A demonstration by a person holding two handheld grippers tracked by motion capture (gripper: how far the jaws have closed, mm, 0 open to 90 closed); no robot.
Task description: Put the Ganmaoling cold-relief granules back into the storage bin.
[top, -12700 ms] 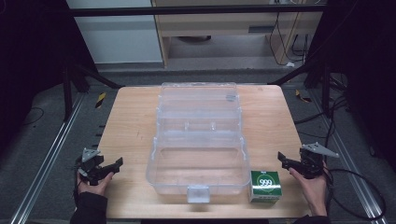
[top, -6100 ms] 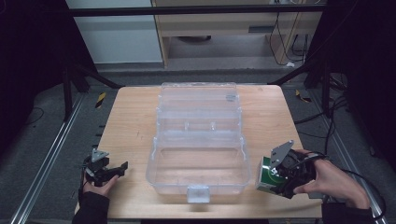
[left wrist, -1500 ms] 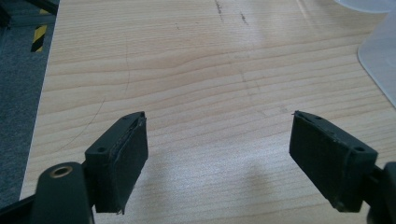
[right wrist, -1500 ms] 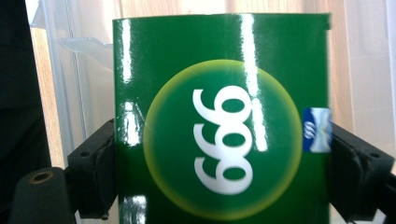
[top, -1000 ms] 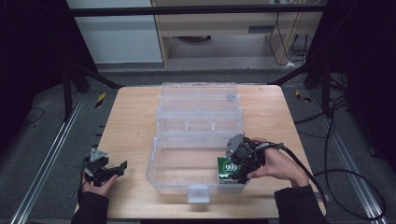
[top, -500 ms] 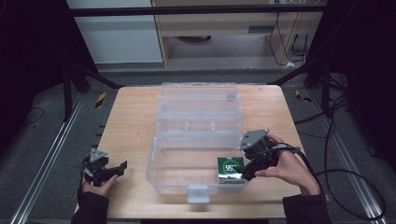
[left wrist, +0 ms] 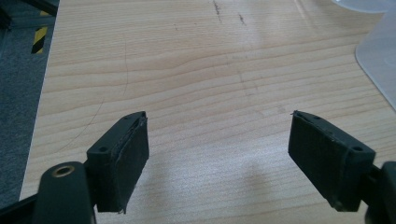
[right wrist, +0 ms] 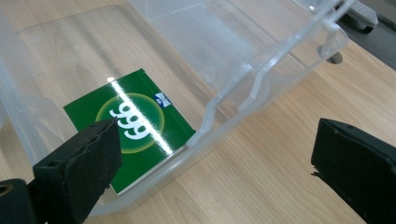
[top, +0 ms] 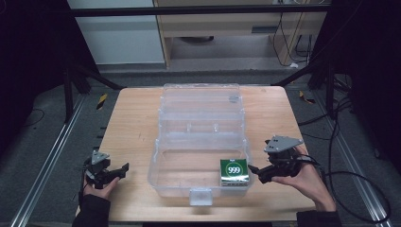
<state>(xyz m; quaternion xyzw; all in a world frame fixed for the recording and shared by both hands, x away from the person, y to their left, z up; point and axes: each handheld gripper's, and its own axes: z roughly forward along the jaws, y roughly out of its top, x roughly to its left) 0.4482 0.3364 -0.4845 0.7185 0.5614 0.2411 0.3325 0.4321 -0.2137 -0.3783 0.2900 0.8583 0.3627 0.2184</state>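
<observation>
Bare light wooden table (top: 132, 123) on both sides, so lots of room there. The clear plastic hinged box (top: 201, 137) hogs the middle, and the green "999" carton (top: 234, 171) fills its near right corner; the rest of the tub's open.

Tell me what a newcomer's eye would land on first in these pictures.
The green box marked 999 stands out first, lying inside the clear plastic case at its front right corner. The case sits open in the middle of the wooden table, its lid folded back away from the person. The right gripper hovers just outside the case beside the box with its jaws apart, and the left gripper rests open at the table's near left.
</observation>
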